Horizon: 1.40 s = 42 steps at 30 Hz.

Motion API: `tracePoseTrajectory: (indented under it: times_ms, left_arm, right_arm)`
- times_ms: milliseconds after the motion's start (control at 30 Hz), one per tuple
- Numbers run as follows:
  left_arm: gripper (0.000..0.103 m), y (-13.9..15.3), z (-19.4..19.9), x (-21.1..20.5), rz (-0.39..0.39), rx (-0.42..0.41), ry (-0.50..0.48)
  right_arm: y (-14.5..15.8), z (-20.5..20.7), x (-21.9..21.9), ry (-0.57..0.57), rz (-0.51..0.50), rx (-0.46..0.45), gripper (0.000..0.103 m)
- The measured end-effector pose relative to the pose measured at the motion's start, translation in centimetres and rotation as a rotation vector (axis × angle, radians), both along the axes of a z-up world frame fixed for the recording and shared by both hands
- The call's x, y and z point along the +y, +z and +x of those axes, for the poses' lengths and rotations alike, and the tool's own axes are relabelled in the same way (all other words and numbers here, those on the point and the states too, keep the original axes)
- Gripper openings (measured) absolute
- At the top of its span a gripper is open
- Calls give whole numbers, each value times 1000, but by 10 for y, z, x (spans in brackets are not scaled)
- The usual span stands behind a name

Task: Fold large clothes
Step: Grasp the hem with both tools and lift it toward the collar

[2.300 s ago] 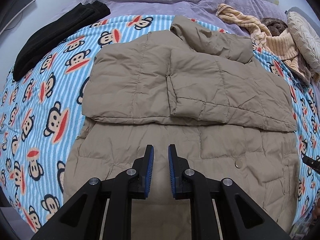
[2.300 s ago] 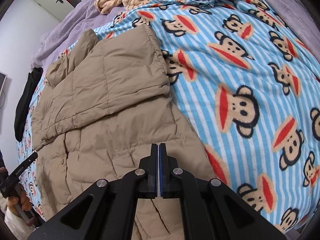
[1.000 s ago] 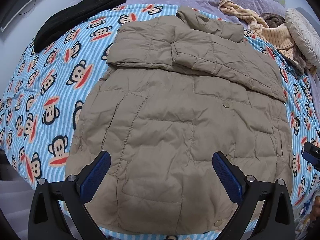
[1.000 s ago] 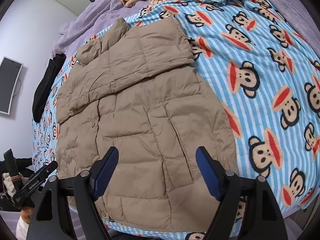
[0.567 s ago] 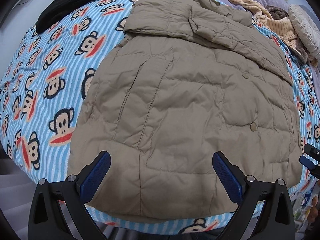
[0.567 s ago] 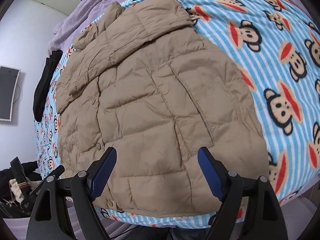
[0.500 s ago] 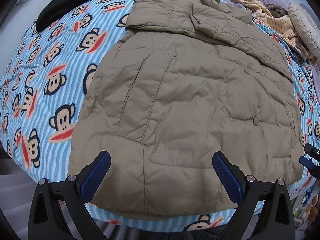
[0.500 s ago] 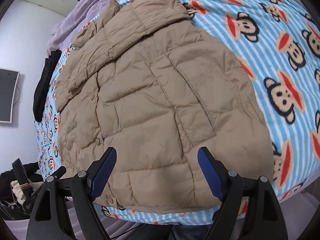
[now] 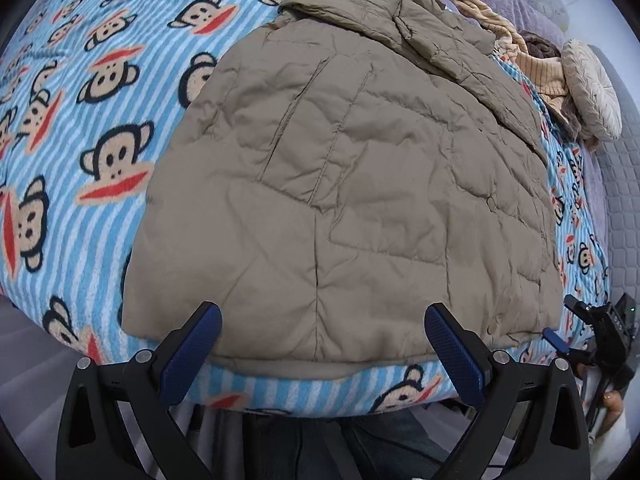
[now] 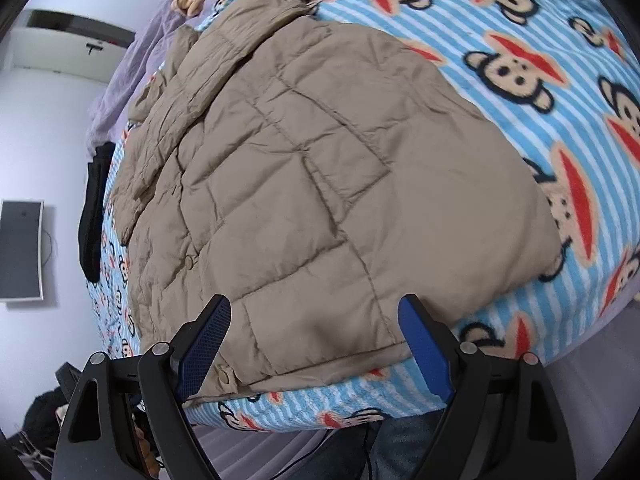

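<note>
Tan quilted jacket (image 9: 360, 184); blue-striped monkey-print blanket (image 9: 92, 120).

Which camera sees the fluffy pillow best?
The left wrist view. The pillow shows there whole, at the far right of the bed, past the tan jacket and beside a striped yellow garment. The right wrist view does not show the pillow at all, only the jacket and the monkey blanket.

Wall (image 10: 44, 104): was plain white.
Screen (image 10: 20, 250): hung dark on that wall.
Bed (image 9: 100, 208): carried a blue striped monkey-print blanket.
Cushion (image 9: 592, 92): lay at the bed's far end.
</note>
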<state>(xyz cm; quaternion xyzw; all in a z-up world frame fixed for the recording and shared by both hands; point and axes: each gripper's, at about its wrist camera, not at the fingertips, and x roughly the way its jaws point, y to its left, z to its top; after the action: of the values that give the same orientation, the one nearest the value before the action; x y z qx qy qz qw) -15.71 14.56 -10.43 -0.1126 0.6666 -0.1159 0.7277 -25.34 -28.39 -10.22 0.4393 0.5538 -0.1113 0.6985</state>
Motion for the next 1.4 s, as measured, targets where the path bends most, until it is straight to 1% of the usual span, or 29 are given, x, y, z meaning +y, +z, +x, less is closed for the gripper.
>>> tracePoseTrajectory:
  times_ms: [100, 200, 267, 333, 400, 600, 633, 667, 733, 767, 800, 867, 900, 933, 1000, 1033, 1067, 1100, 1133, 1233, 1267, 1400]
  left_arm:
    - [102, -8, -9, 16, -77, 52, 21]
    - [102, -21, -17, 20, -142, 107, 29]
    - [102, -32, -20, 21, -178, 144, 42]
    - [102, -42, -21, 20, -208, 167, 62]
    - [102, -48, -19, 15, -223, 165, 82]
    - [101, -46, 1, 1, -281, 123, 128]
    - [98, -45, 3, -1, -293, 117, 137]
    - [92, -44, 6, -4, -297, 115, 141]
    - [88, -45, 10, -8, -294, 118, 145]
    - [84, -46, 11, -8, -292, 119, 146]
    - [77, -46, 12, -10, -289, 119, 141]
    - [45, -47, 14, -13, -287, 127, 114]
    - [34, -48, 14, -14, -284, 127, 104]
    - [21, -47, 15, -16, -286, 124, 90]
    - [19, -40, 15, -15, -280, 98, 73]
    - [14, -34, 15, -15, -278, 80, 61]
    - [14, -28, 15, -15, -279, 63, 53]
    - [14, -21, 16, -15, -281, 47, 48]
    - [14, -15, 18, -16, -282, 33, 44]
    - [14, 4, 25, -19, -273, -7, 43]
    - [11, 11, 28, -19, -274, -20, 46]
    - [11, 43, 43, -26, -263, -83, 55]
  right_arm:
    - [-13, -23, -12, -102, 56, 23, 88]
    - [-28, -40, -21, -195, 122, 55, 88]
    - [-40, -49, -25, -247, 183, 72, 88]
    - [-52, -54, -28, -282, 255, 69, 88]
    - [-60, -57, -29, -309, 300, 53, 88]
    - [-66, -46, -29, -318, 338, -16, 88]
    - [-66, -44, -30, -320, 344, -26, 88]
    - [-66, -42, -29, -321, 350, -37, 88]
    - [-65, -38, -30, -322, 358, -48, 88]
    - [-65, -37, -30, -323, 362, -50, 88]
    - [-65, -37, -31, -325, 365, -49, 88]
    - [-66, -39, -31, -338, 373, -53, 88]
    - [-66, -40, -32, -348, 379, -56, 88]
    - [-67, -41, -33, -357, 385, -57, 87]
    - [-70, -42, -34, -368, 396, -57, 79]
    - [-72, -41, -35, -366, 401, -50, 69]
    - [-72, -44, -35, -361, 401, -44, 49]
    - [-72, -42, -35, -351, 391, -30, 35]
    - [-72, -41, -35, -342, 376, -16, 17]
    - [-63, -31, -36, -291, 346, -20, 12]
    - [-58, -25, -37, -261, 331, -25, 11]
    - [-33, 2, -46, -158, 287, -55, 10]
